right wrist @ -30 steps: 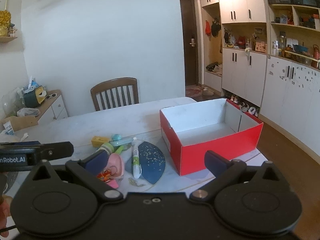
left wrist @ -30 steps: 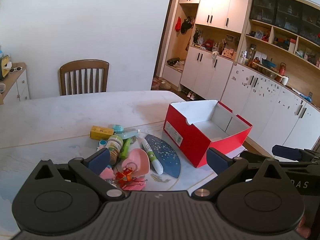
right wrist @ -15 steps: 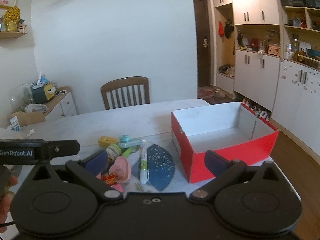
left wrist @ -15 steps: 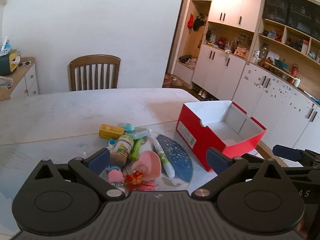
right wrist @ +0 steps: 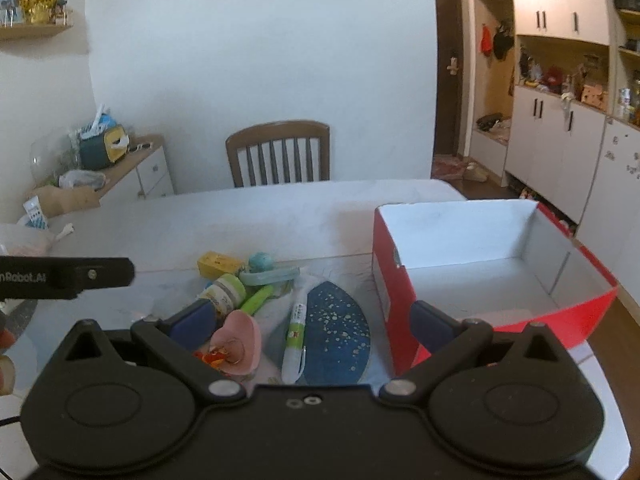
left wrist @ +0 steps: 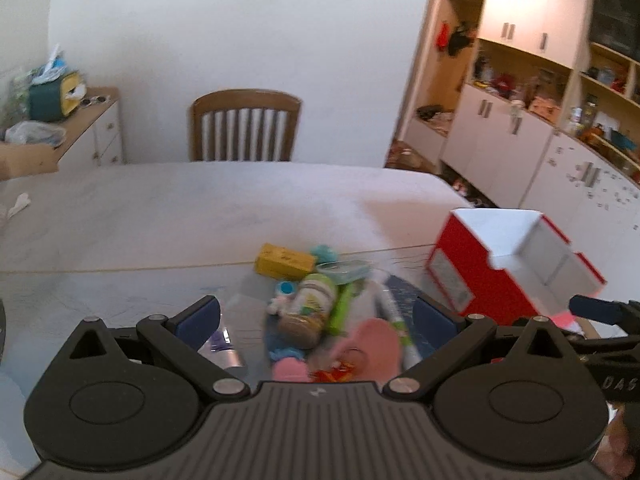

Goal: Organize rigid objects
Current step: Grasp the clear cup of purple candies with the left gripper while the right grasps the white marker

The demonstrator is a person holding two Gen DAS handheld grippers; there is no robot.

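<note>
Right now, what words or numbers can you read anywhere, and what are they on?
"nRobot.AI", cut off at the edge: on the left claw's black bar.
"DAS", cut off: on the right claw's black body.
White pen: label too small to read.
Brown jar: label blurred.
Red box: side sticker blurred.

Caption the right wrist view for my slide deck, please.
Open right gripper hovers over a clutter of small items beside an empty red box on the white table.

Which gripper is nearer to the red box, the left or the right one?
Right. The right gripper has one finger just before the red box. The left gripper hangs over the pile, the box off to its right.
</note>
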